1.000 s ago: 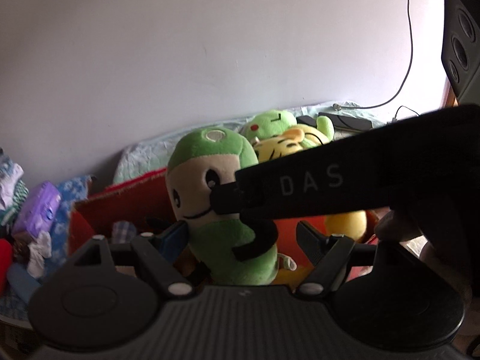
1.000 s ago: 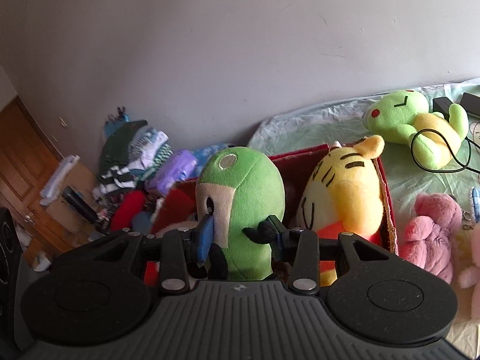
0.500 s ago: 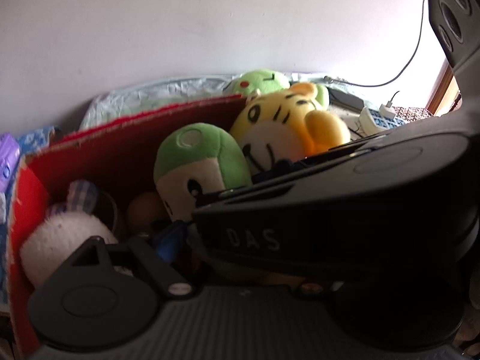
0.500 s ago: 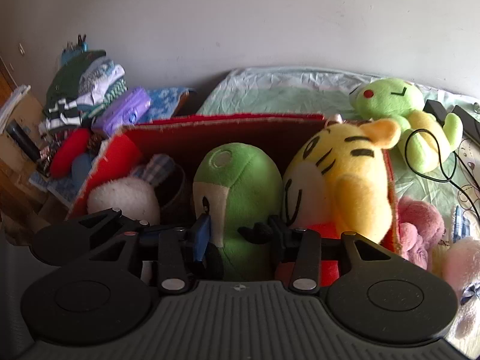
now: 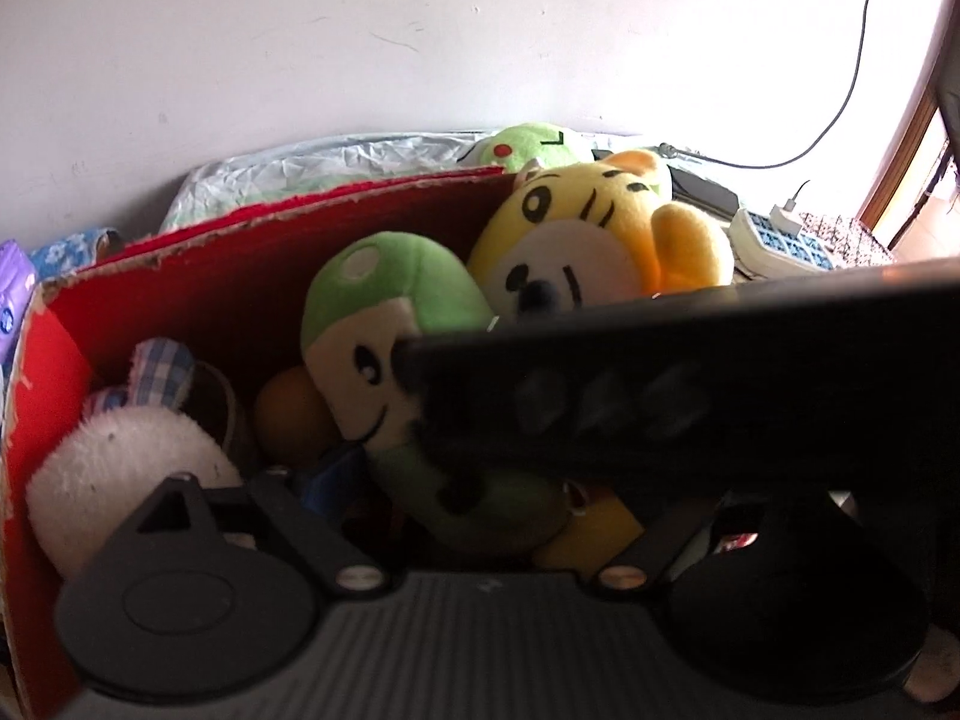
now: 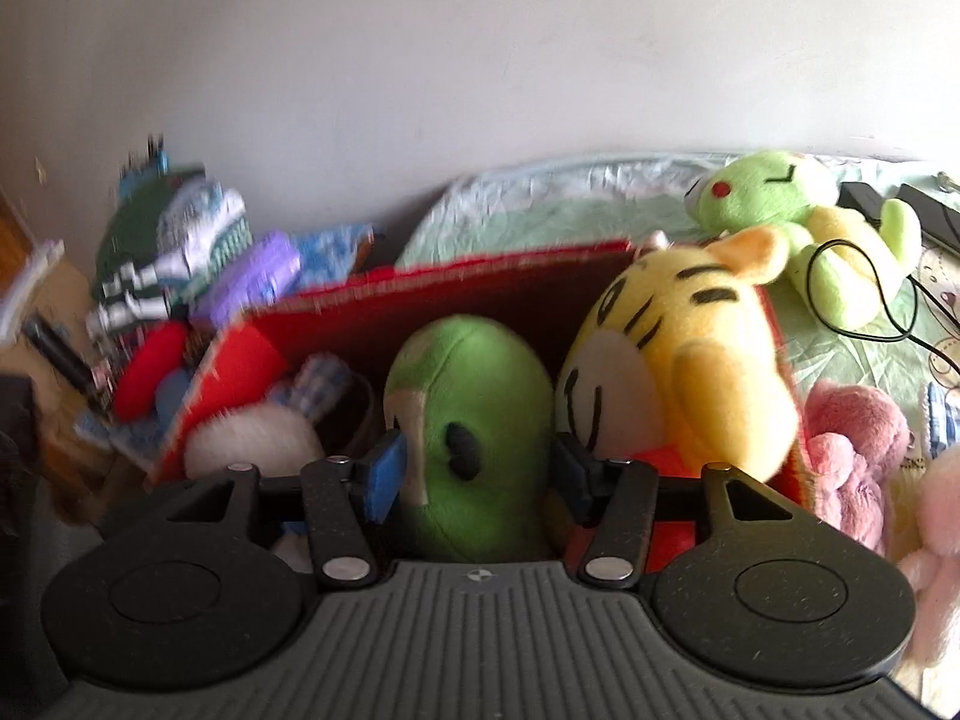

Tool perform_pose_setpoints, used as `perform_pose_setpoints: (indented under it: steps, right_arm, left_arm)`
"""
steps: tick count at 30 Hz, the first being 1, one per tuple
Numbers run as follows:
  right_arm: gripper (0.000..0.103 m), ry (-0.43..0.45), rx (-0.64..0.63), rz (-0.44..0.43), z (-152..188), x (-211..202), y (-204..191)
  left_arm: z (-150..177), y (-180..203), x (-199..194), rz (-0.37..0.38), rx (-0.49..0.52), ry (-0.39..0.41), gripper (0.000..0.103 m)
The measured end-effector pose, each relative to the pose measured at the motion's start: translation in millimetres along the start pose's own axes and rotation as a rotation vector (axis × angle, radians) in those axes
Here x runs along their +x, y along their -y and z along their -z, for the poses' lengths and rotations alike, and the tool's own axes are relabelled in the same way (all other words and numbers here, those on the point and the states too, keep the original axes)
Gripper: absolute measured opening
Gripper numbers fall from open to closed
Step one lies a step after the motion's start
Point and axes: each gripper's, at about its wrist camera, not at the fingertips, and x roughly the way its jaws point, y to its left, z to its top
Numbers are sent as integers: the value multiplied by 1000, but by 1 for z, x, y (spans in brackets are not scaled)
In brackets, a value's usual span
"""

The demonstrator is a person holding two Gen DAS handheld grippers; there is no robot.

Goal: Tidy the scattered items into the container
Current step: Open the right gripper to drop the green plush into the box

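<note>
Green soft plush doll with cream face (image 6: 474, 438): upright inside red cardboard box (image 5: 252, 276), left of yellow striped tiger plush (image 6: 678, 372). Right gripper (image 6: 477, 474) and left gripper (image 5: 480, 516) straddle it, jaws just opening, released. Right nearer.

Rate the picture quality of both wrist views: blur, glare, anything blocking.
Left wrist view: sharp on the red box, glare blown out at the right edge, a blurred black bar blocking the lower right. Right wrist view: motion blur throughout, worst on the clutter at left; lighting even.
</note>
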Motion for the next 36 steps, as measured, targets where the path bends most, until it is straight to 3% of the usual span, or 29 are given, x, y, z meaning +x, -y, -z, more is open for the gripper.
perform_pose_setpoints:
  steps: [3,7,9,14,20,29,33,36]
  right_arm:
    - [57,86,15,-20,-3,-15,4]
    - [31,103,-38,-93,-12,-22,3]
    - [23,74,-66,-141,-17,-20,4]
    - [19,-65,-81,-268,-26,0,9]
    - [0,-137,-58,-193,-28,13,17]
    - [0,-160,-91,-118,-25,20,21]
    - [0,-133,-84,-132,-24,12,20]
    - [12,-107,-87,-142,-24,5,19]
  left_arm:
    - [-1,7,0,-3,15,8,93]
    - [0,11,-5,11,19,35,93]
    - [2,10,-6,24,25,39,93]
    - [7,12,-6,27,63,46,93]
    - [1,12,5,47,62,9,97]
    - [4,15,3,24,72,8,96]
    - [6,15,-4,12,78,15,100]
    - [8,16,-8,9,76,19,101]
